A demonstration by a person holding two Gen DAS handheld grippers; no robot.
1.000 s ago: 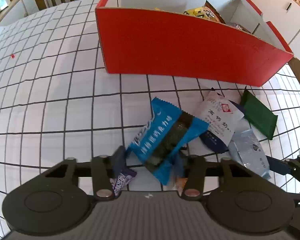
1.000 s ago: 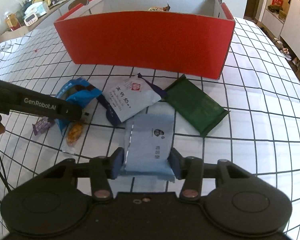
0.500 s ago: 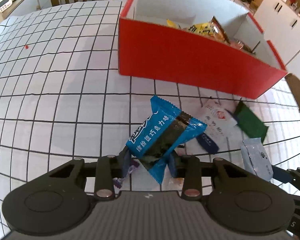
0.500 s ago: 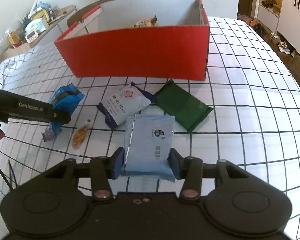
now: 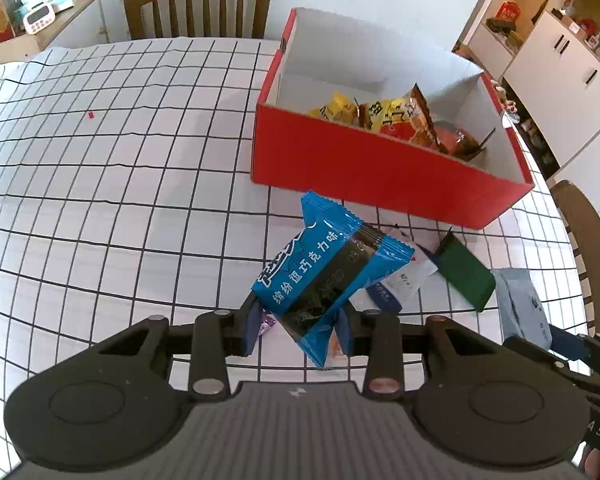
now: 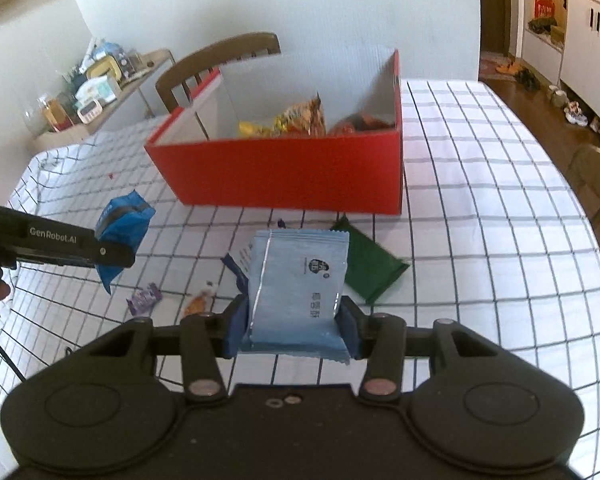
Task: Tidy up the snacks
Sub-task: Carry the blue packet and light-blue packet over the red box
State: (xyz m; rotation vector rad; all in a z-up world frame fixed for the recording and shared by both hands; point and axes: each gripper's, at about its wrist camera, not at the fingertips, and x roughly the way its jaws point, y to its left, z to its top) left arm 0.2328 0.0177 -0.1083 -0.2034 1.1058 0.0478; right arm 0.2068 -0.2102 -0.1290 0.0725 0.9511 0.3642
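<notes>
**Both packets lifted off the table, box next**

Left gripper (image 5: 298, 330): jaws closed on the lower end of the blue packet (image 5: 328, 276); a second ago that packet lay flat on the cloth between open fingers. Now it hangs tilted above the table, clear of the purple candy (image 6: 144, 300) and orange sweet (image 6: 196, 304) that stay behind on the cloth.

Right gripper (image 6: 294, 330): jaws closed on the bottom edge of the pale packet (image 6: 296, 288), upright and raised. It was gripped a second ago too, but low among the others; the view has since risen and the box looks farther off.

Just beyond, left lying: white sachet (image 5: 404, 276), partly hidden, and green packet (image 6: 368, 264), touching or nearly so.

Farther: red box (image 6: 284, 172), open top, yellow and orange bags already inside at the right end, left part bare.

Reading: both pick-ups look done; carry to the box comes next, I judge. Four loose items remain on the table. Risk: blue packet held by one end, may swing or slip.
</notes>
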